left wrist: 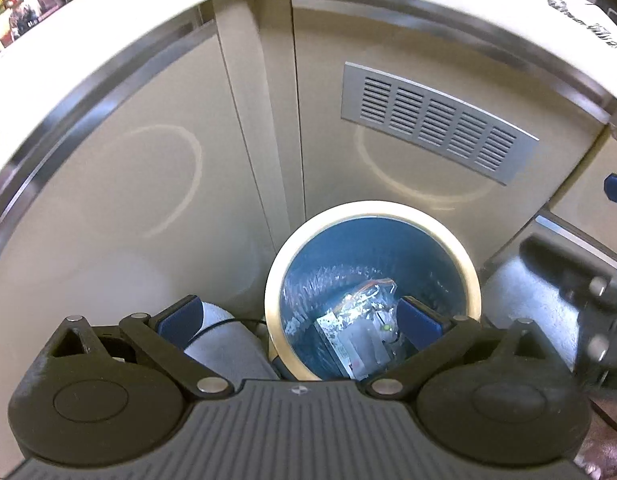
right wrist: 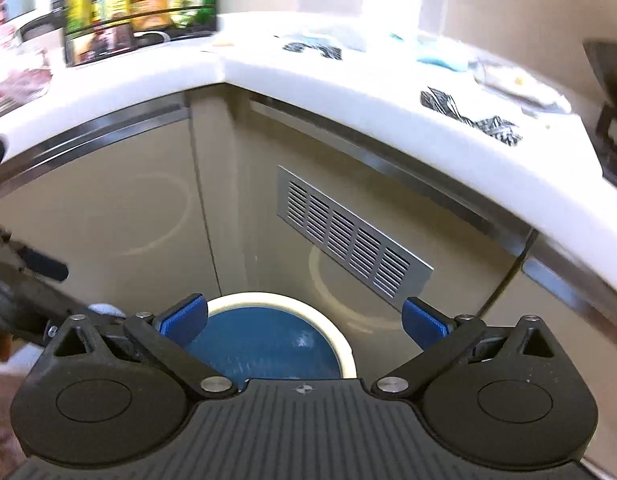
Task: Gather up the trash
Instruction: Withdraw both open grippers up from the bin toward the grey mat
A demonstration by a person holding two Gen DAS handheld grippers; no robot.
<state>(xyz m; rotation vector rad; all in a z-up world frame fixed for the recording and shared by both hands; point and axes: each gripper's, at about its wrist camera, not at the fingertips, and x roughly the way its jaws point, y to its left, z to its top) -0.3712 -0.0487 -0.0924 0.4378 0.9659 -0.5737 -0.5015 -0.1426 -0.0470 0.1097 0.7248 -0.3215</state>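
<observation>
A round bin with a cream rim (left wrist: 464,256) and a blue liner stands on the floor against the cabinet; it also shows in the right wrist view (right wrist: 336,334). Crumpled clear and silvery wrappers (left wrist: 360,320) lie at its bottom. My left gripper (left wrist: 300,320) is open and empty above the bin's near edge. My right gripper (right wrist: 304,322) is open and empty, higher above the bin. On the white counter (right wrist: 388,100) lie black-and-white wrappers (right wrist: 468,116), a light blue piece (right wrist: 440,60) and a clear wrapper (right wrist: 520,88).
Beige cabinet doors with a metal vent grille (left wrist: 436,120) stand behind the bin. A rack of bottles (right wrist: 136,4) sits at the counter's back left. The other gripper shows at the right edge of the left view (left wrist: 580,304). A grey-white roll (left wrist: 224,340) lies left of the bin.
</observation>
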